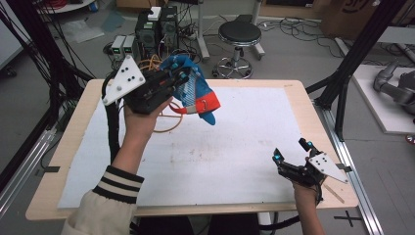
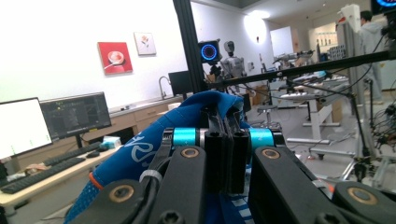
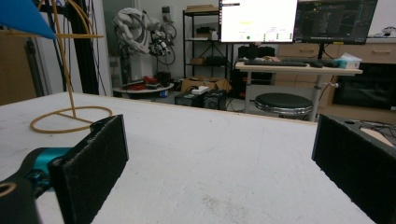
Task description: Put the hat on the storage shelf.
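While the right gripper point(image 1: 291, 152) sits low at the near right corner of the table point(image 1: 235, 196), jaws spread wide and holding nothing, all the load is on the left side. Left gripper point(image 1: 182, 74) is raised over the far left of the table, jaws pressed together on a fold of the blue sock point(image 1: 195, 93); the left gripper view shows fabric point(image 2: 140, 154) bunched between and over the black pads. Sock hangs clear of the surface, its orange-and-white band on the lower side, toe drooping toward table centre. Just behind it stands a yellow wire stand point(image 1: 169, 115) with its ring base flat on the table.

Risks, as I read it: grip is on a thin fold, so a quick swing could let the sock slip out. Stand is light and close, so a dangling toe or the gripper cable could snag it and tip it. Right gripper is well apart from the sock, so no backup if it drops
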Action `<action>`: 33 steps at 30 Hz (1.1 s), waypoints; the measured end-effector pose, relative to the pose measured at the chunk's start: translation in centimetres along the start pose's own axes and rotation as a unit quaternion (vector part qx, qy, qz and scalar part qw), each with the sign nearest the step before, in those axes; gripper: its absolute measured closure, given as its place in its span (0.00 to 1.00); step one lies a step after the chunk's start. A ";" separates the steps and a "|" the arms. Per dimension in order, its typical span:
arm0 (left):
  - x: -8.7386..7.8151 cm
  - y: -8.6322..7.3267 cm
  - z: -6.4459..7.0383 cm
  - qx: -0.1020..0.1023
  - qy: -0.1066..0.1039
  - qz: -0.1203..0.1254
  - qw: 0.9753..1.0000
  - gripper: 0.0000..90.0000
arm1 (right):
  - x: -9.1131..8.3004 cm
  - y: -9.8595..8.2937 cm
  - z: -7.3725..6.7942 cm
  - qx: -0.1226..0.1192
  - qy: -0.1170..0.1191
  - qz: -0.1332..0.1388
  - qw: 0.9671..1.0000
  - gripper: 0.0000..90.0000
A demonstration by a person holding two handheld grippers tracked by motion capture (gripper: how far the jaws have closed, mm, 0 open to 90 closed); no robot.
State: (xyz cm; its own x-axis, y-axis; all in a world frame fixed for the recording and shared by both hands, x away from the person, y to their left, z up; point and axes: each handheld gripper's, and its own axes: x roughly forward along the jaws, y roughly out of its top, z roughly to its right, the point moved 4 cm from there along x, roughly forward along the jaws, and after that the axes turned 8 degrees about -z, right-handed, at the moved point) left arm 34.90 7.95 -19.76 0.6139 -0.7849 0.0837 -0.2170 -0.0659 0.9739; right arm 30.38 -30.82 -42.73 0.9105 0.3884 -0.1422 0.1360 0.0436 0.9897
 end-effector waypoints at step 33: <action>5.2 0.6 -10.1 0.006 0.062 -0.021 0.998 0.99 | 0.8 0.5 -0.7 0.001 0.029 0.007 1.000 0.04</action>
State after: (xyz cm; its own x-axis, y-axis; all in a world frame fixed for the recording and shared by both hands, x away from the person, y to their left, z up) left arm 45.58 10.07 -16.59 0.7116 -0.6992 0.0688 -0.1974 -0.1050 0.9747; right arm 30.88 -29.89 -42.31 0.8885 0.4410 -0.1269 0.1242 0.0352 0.9916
